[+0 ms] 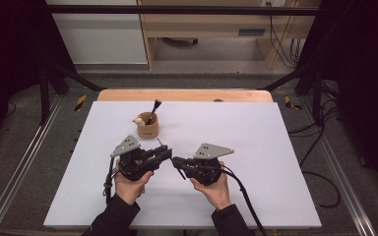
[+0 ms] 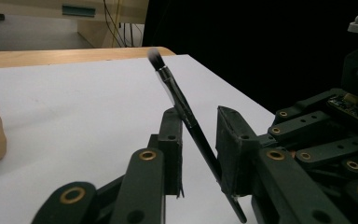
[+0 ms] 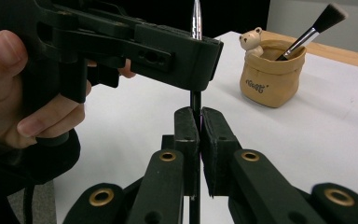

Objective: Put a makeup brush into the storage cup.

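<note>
Right gripper (image 3: 199, 122) jaws clamped on thin brush (image 2: 177, 95); left gripper (image 2: 199, 140) jaws apart around it, white tabletop (image 1: 256, 142), grey floor (image 1: 24, 147).

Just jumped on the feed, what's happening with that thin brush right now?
The right gripper is shut on the slim makeup brush, holding it upright over the white table. The left gripper has its jaws around the handle, not yet pressing. A second brush stands in the bear pot behind.

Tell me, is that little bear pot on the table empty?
No, the bear pot holds a brush that stands tilted in it, bristles up above the rim.
</note>
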Tool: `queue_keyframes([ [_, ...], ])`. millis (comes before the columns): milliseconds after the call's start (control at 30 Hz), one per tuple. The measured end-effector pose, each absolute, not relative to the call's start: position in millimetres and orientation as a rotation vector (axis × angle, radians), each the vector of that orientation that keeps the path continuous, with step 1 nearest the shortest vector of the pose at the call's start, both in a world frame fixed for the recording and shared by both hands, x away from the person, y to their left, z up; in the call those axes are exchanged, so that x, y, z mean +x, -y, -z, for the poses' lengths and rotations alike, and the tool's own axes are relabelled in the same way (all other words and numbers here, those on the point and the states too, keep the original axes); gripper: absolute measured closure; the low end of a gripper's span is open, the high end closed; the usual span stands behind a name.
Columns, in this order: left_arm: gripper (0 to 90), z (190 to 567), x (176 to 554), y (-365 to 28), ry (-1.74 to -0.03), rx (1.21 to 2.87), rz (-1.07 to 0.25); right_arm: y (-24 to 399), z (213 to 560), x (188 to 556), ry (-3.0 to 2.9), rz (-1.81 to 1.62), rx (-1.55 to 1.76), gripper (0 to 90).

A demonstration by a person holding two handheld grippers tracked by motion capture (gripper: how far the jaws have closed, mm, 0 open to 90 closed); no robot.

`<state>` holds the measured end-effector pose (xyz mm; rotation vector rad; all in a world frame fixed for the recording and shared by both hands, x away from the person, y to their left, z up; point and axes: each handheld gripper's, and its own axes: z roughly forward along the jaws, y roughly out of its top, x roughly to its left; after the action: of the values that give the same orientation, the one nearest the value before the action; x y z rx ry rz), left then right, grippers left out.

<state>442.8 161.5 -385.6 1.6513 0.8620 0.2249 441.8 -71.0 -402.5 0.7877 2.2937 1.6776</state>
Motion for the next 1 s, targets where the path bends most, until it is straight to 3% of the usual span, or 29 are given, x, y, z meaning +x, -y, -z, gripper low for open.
queue_keyframes([
  [433, 84.1, 382.5, 439.0, -160.7, -0.838, 1.635, -0.194, 65.3, 401.9, 441.4, -2.296, -1.680, 0.772, 85.9],
  [1000, 84.8, 380.2, 434.8, -159.4, -0.823, 1.659, -0.250, 63.5, 402.4, 440.5, -2.294, -1.672, 0.761, 84.4],
])
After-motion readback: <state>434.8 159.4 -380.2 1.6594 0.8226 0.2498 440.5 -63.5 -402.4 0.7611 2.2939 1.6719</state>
